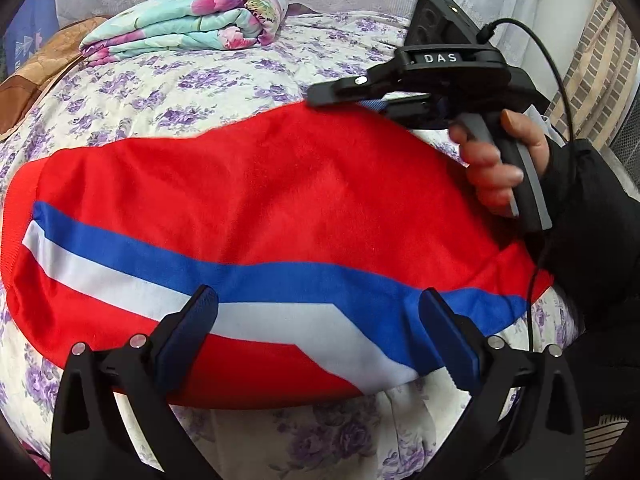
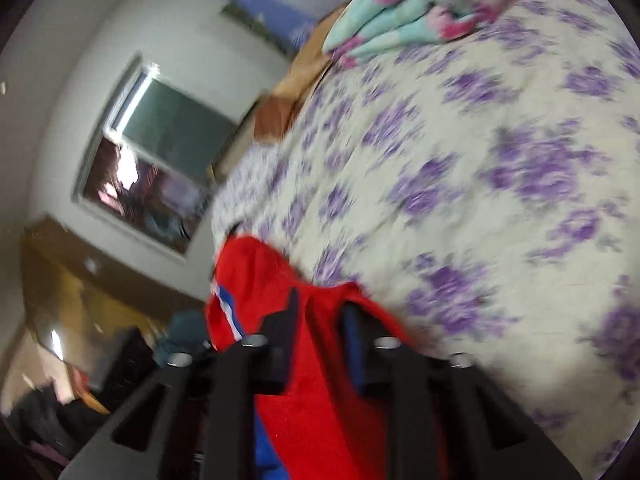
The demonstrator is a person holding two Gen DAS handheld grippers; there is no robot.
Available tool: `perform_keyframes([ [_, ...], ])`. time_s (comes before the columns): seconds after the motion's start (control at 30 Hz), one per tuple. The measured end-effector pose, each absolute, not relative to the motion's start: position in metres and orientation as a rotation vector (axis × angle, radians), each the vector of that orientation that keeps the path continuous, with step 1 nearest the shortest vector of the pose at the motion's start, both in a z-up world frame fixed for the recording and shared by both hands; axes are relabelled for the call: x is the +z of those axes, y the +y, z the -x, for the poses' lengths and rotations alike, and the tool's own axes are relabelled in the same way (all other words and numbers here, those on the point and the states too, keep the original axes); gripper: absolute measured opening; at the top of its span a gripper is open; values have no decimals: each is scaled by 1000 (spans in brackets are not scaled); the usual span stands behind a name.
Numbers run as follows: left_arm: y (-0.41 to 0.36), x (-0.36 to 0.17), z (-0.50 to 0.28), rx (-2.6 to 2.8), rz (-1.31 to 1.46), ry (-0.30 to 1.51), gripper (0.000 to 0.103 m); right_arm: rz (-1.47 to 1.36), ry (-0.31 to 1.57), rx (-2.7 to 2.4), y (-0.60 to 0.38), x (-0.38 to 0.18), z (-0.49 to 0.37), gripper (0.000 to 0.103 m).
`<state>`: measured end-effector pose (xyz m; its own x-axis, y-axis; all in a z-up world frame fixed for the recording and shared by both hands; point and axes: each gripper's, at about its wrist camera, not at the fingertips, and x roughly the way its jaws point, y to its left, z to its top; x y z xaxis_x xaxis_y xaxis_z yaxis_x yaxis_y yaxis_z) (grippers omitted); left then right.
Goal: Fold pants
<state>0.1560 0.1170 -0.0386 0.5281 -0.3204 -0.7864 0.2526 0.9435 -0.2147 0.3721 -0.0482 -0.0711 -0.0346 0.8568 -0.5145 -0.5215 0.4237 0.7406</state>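
**Lifting one end of the red pants to fold them**

The red pants (image 1: 256, 208) lie on the bed (image 1: 208, 92), with a blue and white stripe along the near side. The right gripper (image 1: 344, 98) is closed on the far right edge of the pants. In its own view, red cloth sits pinched between its two fingers (image 2: 288, 320). The left gripper (image 1: 320, 320) is open and holds nothing. It hovers over the near edge, above the stripe.

To do this step well, I think the right gripper should hold tight and carry its end across in a smooth, low sweep. It should set that end right on top of the other end, so the edges match. The open left gripper could pin the near edge, or pinch it, so the pants do not slide.

A folded flower blanket (image 1: 188, 20) sits at the far side of the bed, well apart from the pants. A black cable (image 1: 532, 312) hangs by the person's right hand (image 1: 500, 160), near the pants' right end. It could snag the cloth. The right view is blurry, so small things there are hard to tell.
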Motion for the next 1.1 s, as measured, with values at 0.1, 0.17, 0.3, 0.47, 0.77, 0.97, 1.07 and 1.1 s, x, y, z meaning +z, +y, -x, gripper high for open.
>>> perform_keyframes([
  [0.1,115,-39,-156,-340,67,952,98,-368,1114,1134,-53,-69,-370,11],
  [0.17,114,-39,-155,-340,67,950,98,-365,1110,1122,-54,-68,-370,10],
  [0.3,117,-39,-154,-341,78,945,98,-401,1157,1046,-58,-81,-387,10],
  [0.47,117,-40,-155,-327,66,950,98,-300,1157,1080,-53,-65,-387,21],
  [0.77,198,-25,-165,-51,239,929,95,-269,985,907,-66,-20,-378,42],
  [0.97,186,-38,-167,1,124,955,95,-73,1229,793,-23,-80,-335,8],
  [1.07,184,-41,-163,20,101,935,95,-194,1209,788,-42,-84,-345,7],
  [1.1,186,-39,-161,19,113,931,95,-256,1178,804,-52,-72,-342,9],
])
